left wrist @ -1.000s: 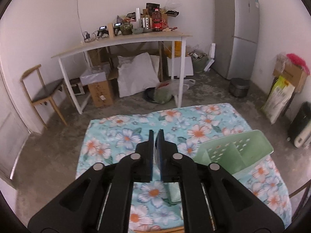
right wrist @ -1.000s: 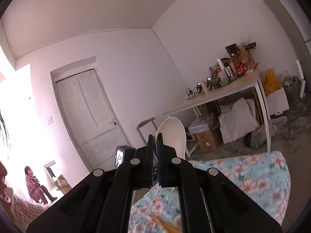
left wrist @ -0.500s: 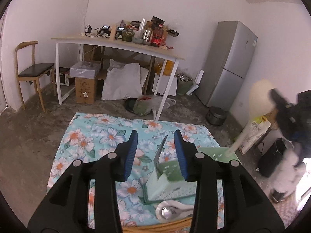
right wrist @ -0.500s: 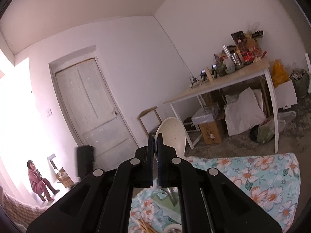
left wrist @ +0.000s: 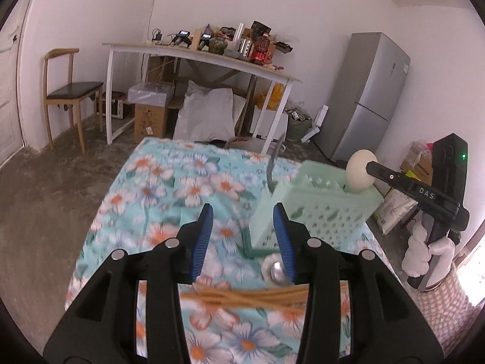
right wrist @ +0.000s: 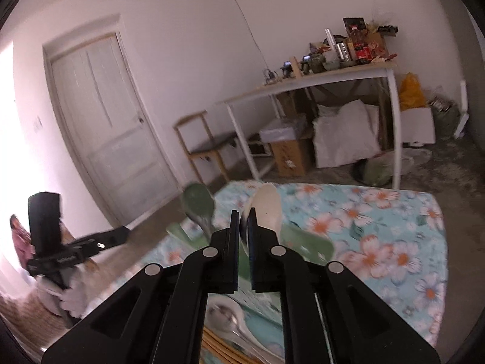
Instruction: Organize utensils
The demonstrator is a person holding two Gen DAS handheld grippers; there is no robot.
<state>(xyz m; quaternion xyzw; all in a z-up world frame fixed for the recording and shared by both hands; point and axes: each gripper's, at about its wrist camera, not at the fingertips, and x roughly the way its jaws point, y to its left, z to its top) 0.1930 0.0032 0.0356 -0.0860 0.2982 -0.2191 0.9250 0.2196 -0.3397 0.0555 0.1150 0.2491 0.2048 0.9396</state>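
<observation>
Your counter (left wrist: pixel 169 182), under its floral cloth, carries everything, and the biggest thing on it is the pale green utensil basket (left wrist: pixel 315 209), standing towards its right side in the left wrist view. A dark-handled utensil (left wrist: pixel 274 163) already stands in the basket's near-left corner.

Your right claw (left wrist: pixel 371 168) hangs over the basket's far right corner with the cream spoon (right wrist: pixel 266 209) between its fingers, bowl up. Those jaws are opening from a near-closed pinch, so the spoon is about to go. If it is not yet inside a compartment, it could strike the rim and fall outside, or tip the light basket.

Your left claw (left wrist: pixel 242 236) stands partly open with nothing in it, low over the cloth just in front of the basket. Its right finger is near the basket's wall; a push forward could shove the basket while the spoon drops.

Beneath the left claw lies the bundle of chopsticks (left wrist: pixel 242 298), loose and crosswise. A grab at one end could scatter them.

Smallest is the metal spoon (left wrist: pixel 274 270), just beside the basket's foot, easy to knock as you reach for the chopsticks.
</observation>
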